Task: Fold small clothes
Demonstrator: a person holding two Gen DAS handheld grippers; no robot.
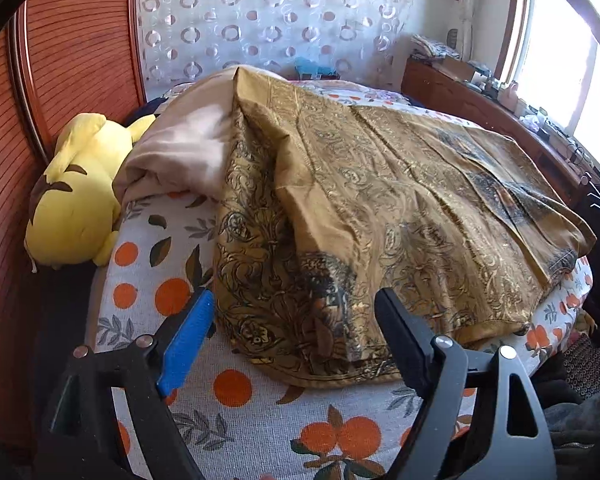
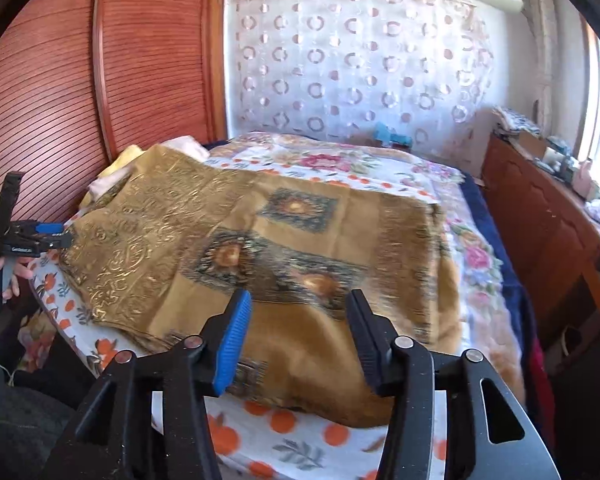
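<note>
Jaws of the left gripper (image 1: 294, 312) and right gripper (image 2: 298, 316) are being held spread above the golden cloth (image 1: 380, 208), apparently readying near-edge grasps.

Black left gripper (image 1: 296, 336) – one blue ribbed pad, silver pivot screws.

Mustard-gold cloth (image 1: 400, 200) with dark scrollwork and black-and-orange medallions, white bed sheet (image 1: 236, 416) printed with oranges and grey-green leaves, bright yellow plush toy (image 1: 76, 200) with brown marks, white curtain (image 2: 360, 64) with pinkish rings, reddish-brown ribbed wardrobe (image 2: 60, 92), black left claw (image 1: 296, 328) with one blue pad.
</note>
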